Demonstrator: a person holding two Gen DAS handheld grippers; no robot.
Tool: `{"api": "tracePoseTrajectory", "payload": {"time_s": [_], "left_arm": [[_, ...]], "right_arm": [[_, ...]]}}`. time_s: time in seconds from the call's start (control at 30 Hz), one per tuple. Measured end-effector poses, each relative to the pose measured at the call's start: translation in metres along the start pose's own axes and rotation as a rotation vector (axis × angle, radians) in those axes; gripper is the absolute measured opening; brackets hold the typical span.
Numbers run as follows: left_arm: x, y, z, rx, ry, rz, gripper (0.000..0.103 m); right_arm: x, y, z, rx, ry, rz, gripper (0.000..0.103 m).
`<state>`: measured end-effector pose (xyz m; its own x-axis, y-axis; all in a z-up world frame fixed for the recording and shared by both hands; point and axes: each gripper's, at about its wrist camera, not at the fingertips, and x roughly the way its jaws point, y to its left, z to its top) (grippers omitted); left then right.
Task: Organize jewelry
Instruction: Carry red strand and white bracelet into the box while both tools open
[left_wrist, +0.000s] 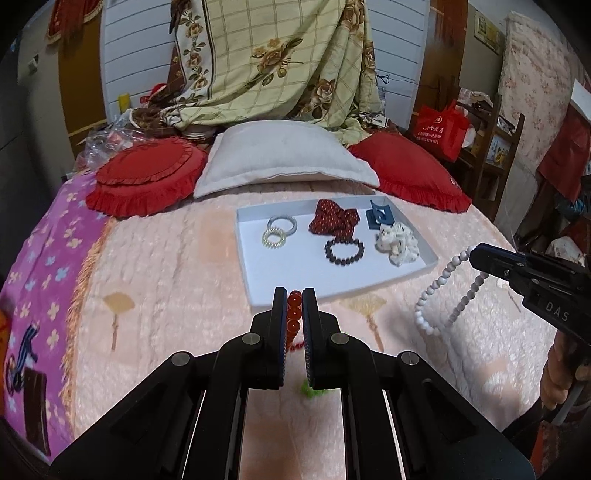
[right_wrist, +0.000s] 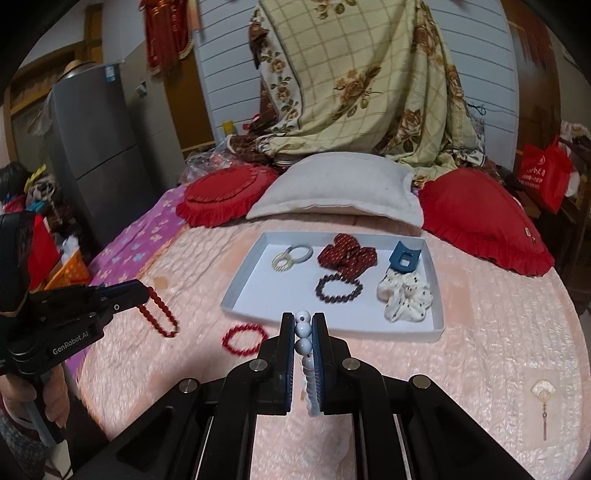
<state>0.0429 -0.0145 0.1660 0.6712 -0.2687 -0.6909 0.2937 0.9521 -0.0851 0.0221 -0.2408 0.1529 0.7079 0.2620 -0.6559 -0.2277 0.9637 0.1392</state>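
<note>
My left gripper (left_wrist: 294, 295) is shut on a red bead bracelet (left_wrist: 294, 314); from the right wrist view that bracelet (right_wrist: 159, 314) dangles from the left gripper (right_wrist: 146, 290) above the bed. My right gripper (right_wrist: 303, 319) is shut on a white bead bracelet (right_wrist: 303, 330), which hangs as a loop (left_wrist: 443, 291) from the right gripper (left_wrist: 474, 256) in the left wrist view. Ahead lies a white tray (left_wrist: 332, 288) (right_wrist: 332, 325) holding two coil hair ties (left_wrist: 280, 229), a red dotted bow (left_wrist: 334, 219), a dark bead bracelet (left_wrist: 344, 251), a blue claw clip (left_wrist: 378, 216) and a white scrunchie (left_wrist: 397, 245).
Another red bracelet (right_wrist: 244, 338) lies on the pink bedspread (right_wrist: 480, 350) left of the tray's near edge. A grey pillow (left_wrist: 280, 158) and two red cushions (left_wrist: 144, 177) (left_wrist: 413, 173) sit behind the tray. A person's hand (right_wrist: 48, 402) holds the left gripper's handle.
</note>
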Motion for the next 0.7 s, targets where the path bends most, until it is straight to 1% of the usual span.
{"api": "tracePoseTrajectory", "payload": {"time_s": [0.1, 0.27, 0.43, 0.6, 0.7], "left_arm": [[0.02, 0.001, 0.016, -0.003, 0.022, -0.006, 0.006], [0.058, -0.001, 0.039, -0.004, 0.061, -0.02, 0.006], [0.106, -0.005, 0.06, -0.022, 0.111, -0.046, 0.006], [0.157, -0.011, 0.069, -0.035, 0.168, -0.058, 0.006], [0.184, -0.011, 0.071, -0.044, 0.195, -0.049, 0.006]], "right_arm": [[0.011, -0.008, 0.013, 0.014, 0.005, -0.008, 0.009], [0.041, -0.021, 0.034, 0.015, 0.027, -0.043, 0.009], [0.076, -0.029, 0.046, 0.028, 0.06, -0.061, 0.009], [0.109, -0.033, 0.056, 0.053, 0.075, -0.045, 0.009], [0.128, -0.046, 0.055, 0.107, 0.086, -0.032, 0.009]]}}
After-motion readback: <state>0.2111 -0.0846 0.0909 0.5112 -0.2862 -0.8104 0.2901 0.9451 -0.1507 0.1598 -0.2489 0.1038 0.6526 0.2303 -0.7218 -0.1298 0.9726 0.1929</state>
